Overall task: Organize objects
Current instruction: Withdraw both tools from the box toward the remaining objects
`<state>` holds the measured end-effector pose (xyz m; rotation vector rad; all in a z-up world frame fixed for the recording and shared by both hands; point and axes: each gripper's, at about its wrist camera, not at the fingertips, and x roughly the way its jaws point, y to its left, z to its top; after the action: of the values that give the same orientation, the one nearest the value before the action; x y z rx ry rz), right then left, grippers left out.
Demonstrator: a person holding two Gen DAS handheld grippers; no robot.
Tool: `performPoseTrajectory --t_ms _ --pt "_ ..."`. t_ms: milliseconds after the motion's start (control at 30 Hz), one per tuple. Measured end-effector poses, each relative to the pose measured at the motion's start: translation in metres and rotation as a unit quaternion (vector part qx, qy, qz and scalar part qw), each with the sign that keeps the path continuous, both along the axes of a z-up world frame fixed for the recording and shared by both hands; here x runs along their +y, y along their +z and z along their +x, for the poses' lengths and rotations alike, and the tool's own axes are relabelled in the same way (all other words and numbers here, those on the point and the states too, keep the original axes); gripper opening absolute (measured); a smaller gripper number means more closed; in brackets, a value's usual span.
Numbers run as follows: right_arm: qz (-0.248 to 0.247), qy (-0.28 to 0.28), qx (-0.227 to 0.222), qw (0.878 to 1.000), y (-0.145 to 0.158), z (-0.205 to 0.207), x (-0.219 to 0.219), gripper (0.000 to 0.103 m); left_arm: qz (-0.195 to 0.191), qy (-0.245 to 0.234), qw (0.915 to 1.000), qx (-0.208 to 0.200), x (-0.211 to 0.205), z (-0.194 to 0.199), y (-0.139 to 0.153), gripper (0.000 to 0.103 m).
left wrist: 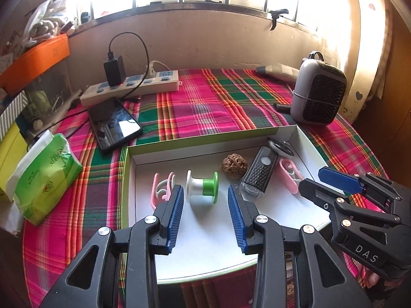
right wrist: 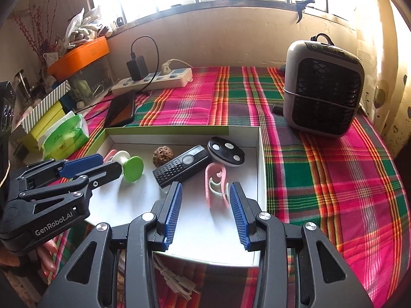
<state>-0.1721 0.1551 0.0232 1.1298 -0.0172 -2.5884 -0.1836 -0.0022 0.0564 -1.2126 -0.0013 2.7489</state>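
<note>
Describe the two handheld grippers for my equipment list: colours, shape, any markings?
Both are black plastic linkage frames with silver rivets and two fingers carrying ribbed blue pads. The left gripper is marked "GenRobot.AI" in white on its side; the right gripper reads "DAS". No cables or sleeves are visible.

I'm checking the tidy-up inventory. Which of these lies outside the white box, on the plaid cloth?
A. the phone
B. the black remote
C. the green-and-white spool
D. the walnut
A: the phone lies on the plaid cloth beyond the white box, while the walnut, spool and black remote lie inside it.
</note>
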Motion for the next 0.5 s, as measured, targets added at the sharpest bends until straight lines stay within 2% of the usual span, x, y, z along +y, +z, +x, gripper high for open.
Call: performPoseTrajectory --t_ms 500 --pt "-0.018 0.0 0.02 1.0 0.01 0.038 0.006 0.04 0.011 0.005 0.9999 0.002 -0.002 0.036 0.0 0.034"
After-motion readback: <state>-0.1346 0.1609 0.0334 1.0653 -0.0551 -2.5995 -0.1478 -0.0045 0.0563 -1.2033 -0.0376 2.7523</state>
